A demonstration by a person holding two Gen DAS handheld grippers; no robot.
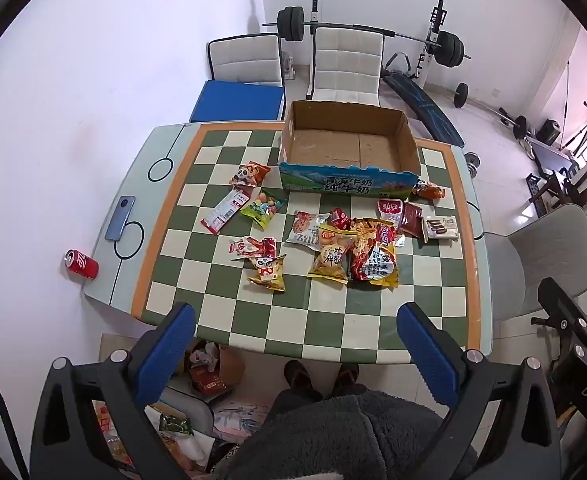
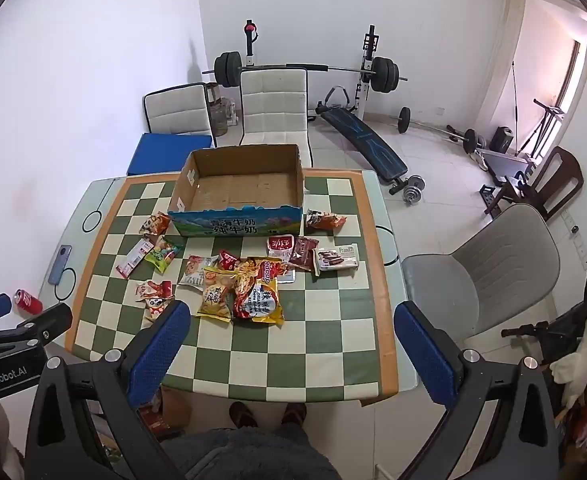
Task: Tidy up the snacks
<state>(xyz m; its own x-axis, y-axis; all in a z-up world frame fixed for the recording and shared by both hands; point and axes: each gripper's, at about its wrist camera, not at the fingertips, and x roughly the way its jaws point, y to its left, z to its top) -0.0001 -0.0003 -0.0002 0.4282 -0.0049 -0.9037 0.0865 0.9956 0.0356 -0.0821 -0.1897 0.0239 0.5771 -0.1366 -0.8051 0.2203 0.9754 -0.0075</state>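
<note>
No snack has yet been packed: the cardboard box point(image 1: 349, 144) at the far edge of the bench point(image 1: 325, 328) stands empty. The snack packets point(image 1: 333, 240) lie scattered mid-bench, some overlapping, crinkly and bright. Both the left gripper point(image 1: 297, 344) and right gripper point(image 2: 293, 344) are held wide open above the near edge, holding nothing. A descent onto one packet is called for next.

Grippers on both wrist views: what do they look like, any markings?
Both tools match: the left tool and right tool have black angular frames with silver bolts and two blue textured fingers. The left one's body reads "GenRobot.AI" in the right wrist view; the right one's shows "DAS". The person wears grey fleece.
</note>
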